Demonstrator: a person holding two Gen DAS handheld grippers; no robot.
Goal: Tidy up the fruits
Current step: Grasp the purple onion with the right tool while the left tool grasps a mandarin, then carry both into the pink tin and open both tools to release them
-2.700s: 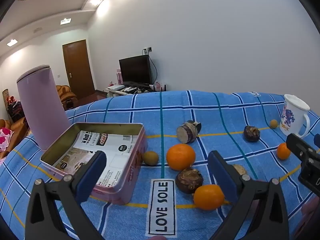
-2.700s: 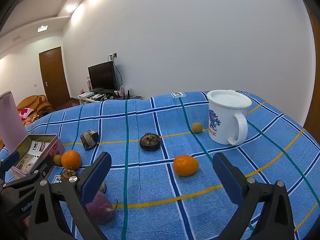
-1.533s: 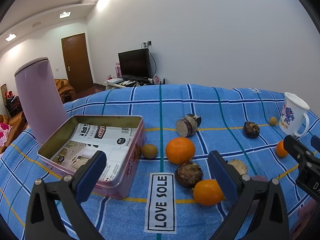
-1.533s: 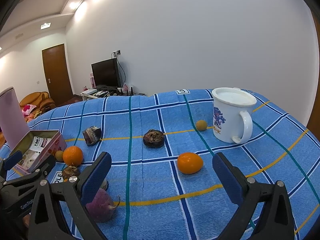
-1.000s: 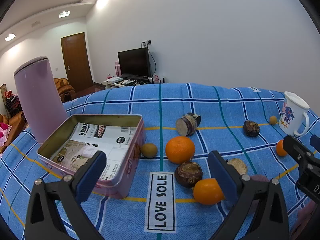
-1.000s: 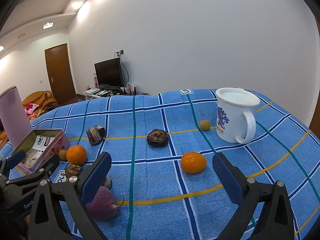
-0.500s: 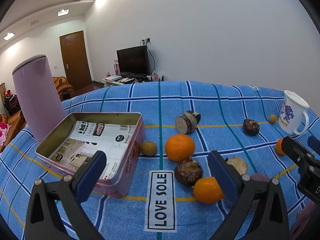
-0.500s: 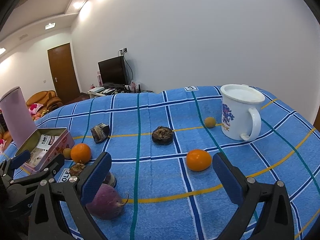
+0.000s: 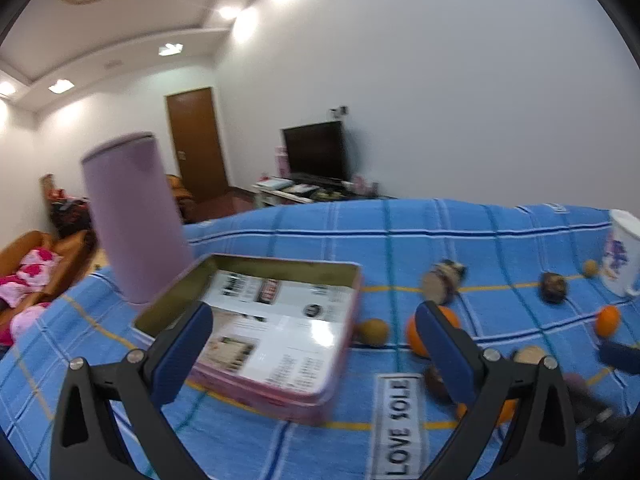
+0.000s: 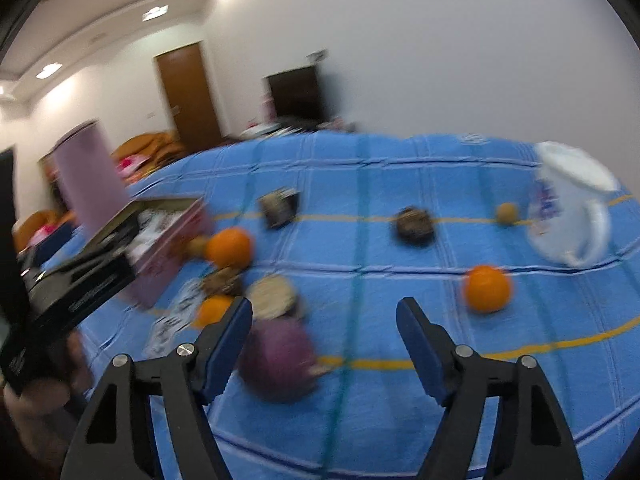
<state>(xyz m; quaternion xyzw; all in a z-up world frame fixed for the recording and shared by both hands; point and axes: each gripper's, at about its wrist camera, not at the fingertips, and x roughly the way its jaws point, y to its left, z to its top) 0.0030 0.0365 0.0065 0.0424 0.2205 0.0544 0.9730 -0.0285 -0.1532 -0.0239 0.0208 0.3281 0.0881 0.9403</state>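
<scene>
Both tools over the fruit-strewn surface

Right tool (image 10: 324, 320), jaws just narrowing but apart, holds nothing; purple fruit (image 10: 278, 356) lies by its left finger. Left tool (image 9: 312, 336) gapes empty above the tin (image 9: 344, 356).

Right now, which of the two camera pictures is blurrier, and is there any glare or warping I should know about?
The right wrist view is blurrier: the mug, the oranges and the purple vegetable are all smeared. The left wrist view is softer only toward its right side; there the paper in the tin shows a white glare patch. Both views are fisheye, so walls and cloth lines bow.
</scene>
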